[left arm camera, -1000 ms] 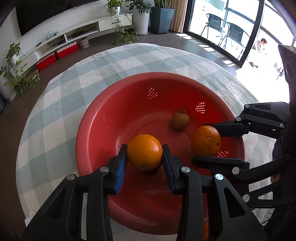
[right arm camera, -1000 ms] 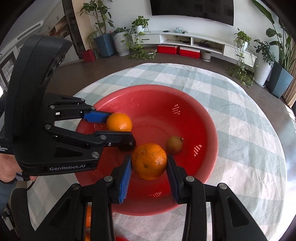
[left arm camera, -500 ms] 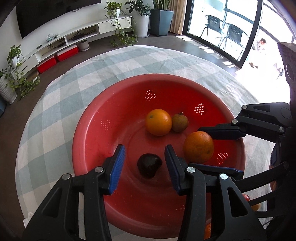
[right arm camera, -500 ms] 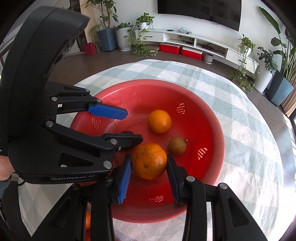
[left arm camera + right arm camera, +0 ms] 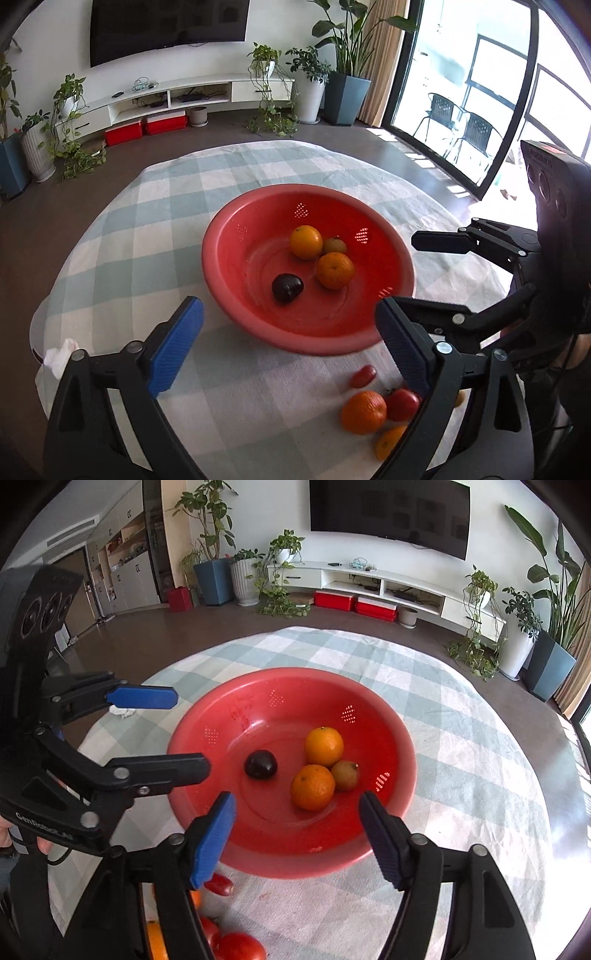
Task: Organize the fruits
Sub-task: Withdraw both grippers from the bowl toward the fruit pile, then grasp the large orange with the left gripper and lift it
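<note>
Oranges (image 5: 312, 786) in red basin (image 5: 402, 775), left gripper (image 5: 159, 731) housing (partly legible) reads "GenRobot.AI"

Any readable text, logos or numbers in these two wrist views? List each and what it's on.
"GenRobot.AI": white print on the black body of the left hand-held gripper, seen in the right wrist view; partly blurred, middle letters hard to make out.
Red marking on top of the right hand-held gripper's camera housing, left wrist view: too blurred to read.
Nothing readable on the red basin, the fruit or the TV.
</note>
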`<state>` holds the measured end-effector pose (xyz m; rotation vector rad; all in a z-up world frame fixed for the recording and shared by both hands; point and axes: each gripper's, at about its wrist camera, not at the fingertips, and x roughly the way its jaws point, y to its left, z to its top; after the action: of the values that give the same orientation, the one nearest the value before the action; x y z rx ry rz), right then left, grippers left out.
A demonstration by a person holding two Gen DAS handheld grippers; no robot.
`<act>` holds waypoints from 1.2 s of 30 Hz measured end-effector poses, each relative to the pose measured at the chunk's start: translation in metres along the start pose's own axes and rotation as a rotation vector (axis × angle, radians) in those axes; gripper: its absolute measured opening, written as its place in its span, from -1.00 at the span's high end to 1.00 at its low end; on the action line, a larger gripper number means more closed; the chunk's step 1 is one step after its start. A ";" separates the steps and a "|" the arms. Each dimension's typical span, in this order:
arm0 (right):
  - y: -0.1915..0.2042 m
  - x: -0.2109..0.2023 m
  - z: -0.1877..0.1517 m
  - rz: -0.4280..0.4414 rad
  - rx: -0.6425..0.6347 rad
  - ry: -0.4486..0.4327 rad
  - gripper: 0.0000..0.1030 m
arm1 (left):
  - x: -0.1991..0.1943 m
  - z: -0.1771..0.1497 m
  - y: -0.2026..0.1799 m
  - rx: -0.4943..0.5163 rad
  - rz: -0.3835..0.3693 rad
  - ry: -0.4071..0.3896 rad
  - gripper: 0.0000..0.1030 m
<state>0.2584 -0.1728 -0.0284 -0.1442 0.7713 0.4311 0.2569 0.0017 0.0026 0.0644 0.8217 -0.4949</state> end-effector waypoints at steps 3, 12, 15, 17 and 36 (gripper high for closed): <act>-0.005 -0.030 -0.016 0.050 0.082 -0.067 -0.82 | -0.023 -0.029 -0.009 -0.051 -0.013 -0.031 -0.99; -0.002 -0.094 -0.093 0.039 0.245 -0.163 -0.95 | -0.049 -0.103 -0.063 -0.026 -0.002 -0.006 -0.99; 0.003 -0.104 -0.119 0.031 0.290 -0.169 -0.95 | -0.033 -0.117 -0.079 0.020 0.034 0.088 -0.99; 0.005 -0.112 -0.133 0.021 0.309 -0.183 -0.95 | -0.028 -0.124 -0.087 0.036 0.020 0.103 -0.99; 0.008 -0.109 -0.159 -0.001 0.347 -0.152 -0.58 | 0.006 -0.127 -0.089 0.030 -0.010 0.125 -0.16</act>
<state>0.0835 -0.2453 -0.0651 0.2107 0.6851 0.2982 0.1331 -0.0490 -0.0766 0.1199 0.9371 -0.5171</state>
